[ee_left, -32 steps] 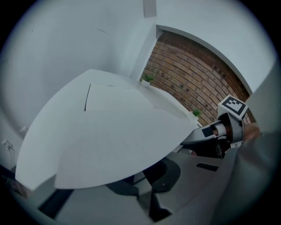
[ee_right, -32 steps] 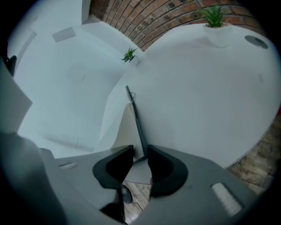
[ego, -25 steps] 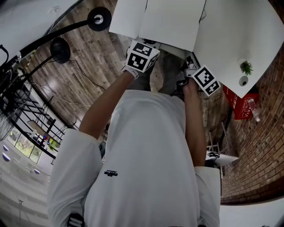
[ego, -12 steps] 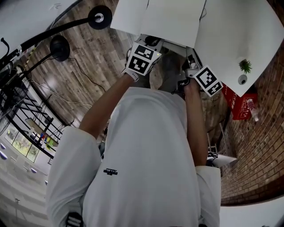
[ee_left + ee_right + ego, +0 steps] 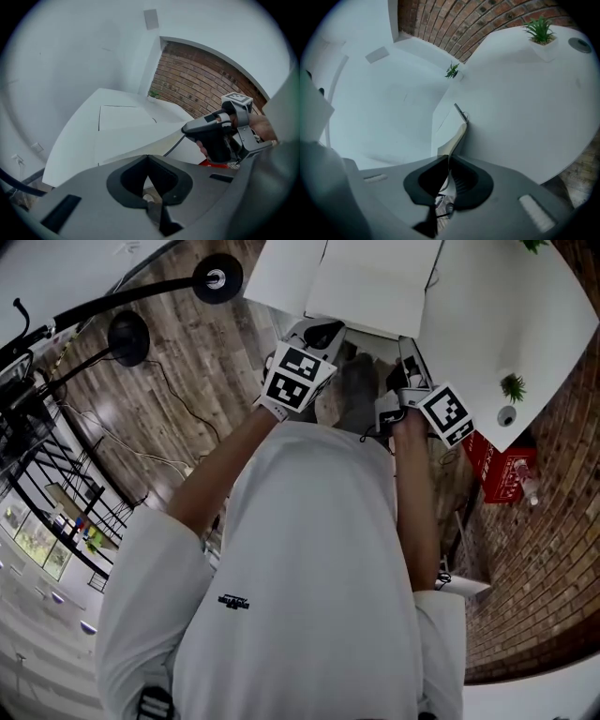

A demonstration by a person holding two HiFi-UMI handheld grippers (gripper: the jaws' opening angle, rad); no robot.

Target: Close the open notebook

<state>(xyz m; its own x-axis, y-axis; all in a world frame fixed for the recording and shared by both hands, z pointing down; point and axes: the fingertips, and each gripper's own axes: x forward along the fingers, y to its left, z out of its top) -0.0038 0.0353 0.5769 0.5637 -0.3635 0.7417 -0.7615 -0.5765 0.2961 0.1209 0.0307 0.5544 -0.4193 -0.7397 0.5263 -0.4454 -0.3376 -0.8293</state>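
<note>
Notebook: a white paper notebook. We find it spread open at the near edge of the table, its right-hand page curling up off the surface.
Right gripper: a grey hand-held two-jaw tool with a black-and-white marker cube. Its jaws have just been closing and pinch the near edge of that raised page, the cream sheet running up from between the tips.
Left gripper: the matching grey tool. Its jaw tips are pressed together right at the lifted page's near edge (whether paper is caught between them we cannot tell).
Table: a smooth white rounded tabletop under the notebook, bare to the right of it.
Plant: a small green plant in a white pot, near the table's right rim, well apart from the notebook.
Box: a red box past that rim, beside the red brick wall.
Floor: brown wood planks, which we see left of the grippers.
</note>
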